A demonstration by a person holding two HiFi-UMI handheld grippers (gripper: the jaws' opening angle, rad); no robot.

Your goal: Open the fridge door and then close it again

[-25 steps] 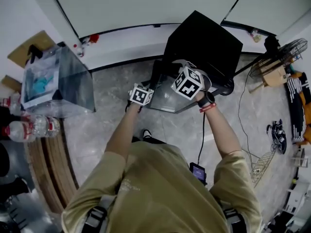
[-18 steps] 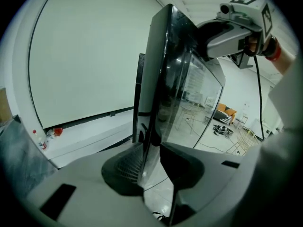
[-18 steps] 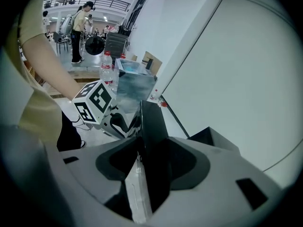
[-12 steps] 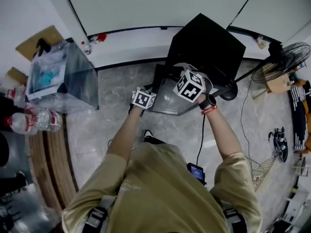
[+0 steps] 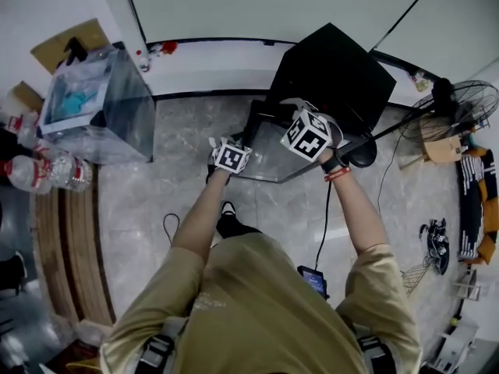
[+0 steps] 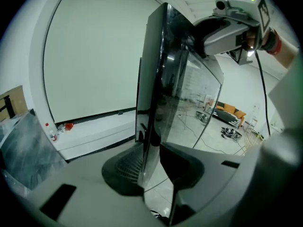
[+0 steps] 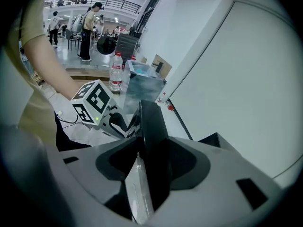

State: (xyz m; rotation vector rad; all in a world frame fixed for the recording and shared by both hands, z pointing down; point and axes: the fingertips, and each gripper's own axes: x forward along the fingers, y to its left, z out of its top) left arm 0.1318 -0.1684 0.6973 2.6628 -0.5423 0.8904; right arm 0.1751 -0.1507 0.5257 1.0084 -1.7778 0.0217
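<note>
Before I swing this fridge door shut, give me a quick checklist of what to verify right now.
1. Left hand-held gripper clamped on the fridge door: ok, the door's edge sits between its jaws.
2. Right hand-held gripper clamped on the door: ok, it grips the top edge.
3. Door swung open, away from the black fridge: ok.
4. Fan base clear of the door's swing: cannot tell. It sits close to the fridge's front corner.
5. Nothing sticking out of the fridge interior: cannot tell. No view shows the interior.
</note>
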